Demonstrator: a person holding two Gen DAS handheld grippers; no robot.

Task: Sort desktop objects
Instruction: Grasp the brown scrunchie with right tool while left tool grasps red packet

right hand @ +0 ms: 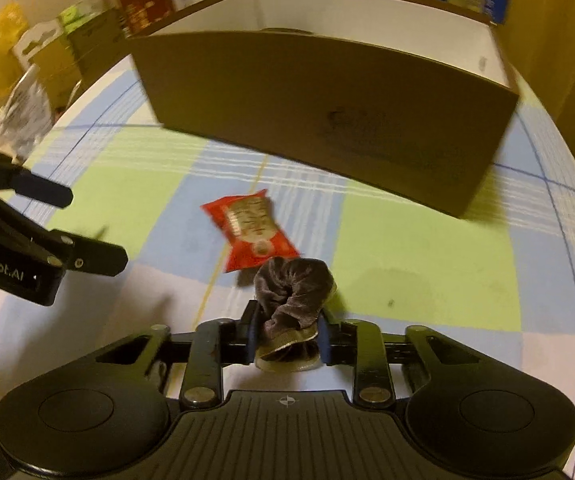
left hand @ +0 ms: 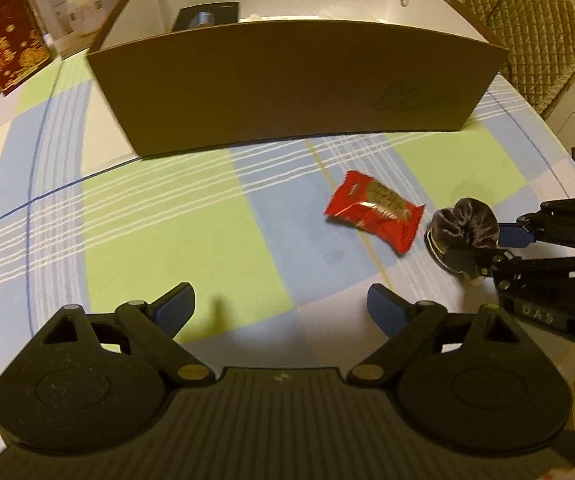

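Right wrist: our right gripper [right hand: 287, 340] pinches the scrunchie [right hand: 293, 292] for boxing. Left gripper [left hand: 281, 308], wide and empty, nears the snack [left hand: 375, 209] before the box [left hand: 287, 80].

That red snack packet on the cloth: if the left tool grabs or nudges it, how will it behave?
The red snack packet looks like thin, glossy, crinkled film, so it will probably feel light and flex or crumple under the pads. Its shine suggests that it may slide on the checked tablecloth if nudged. It lies flat, so rolling seems unlikely. The left tool stands open, short of it.
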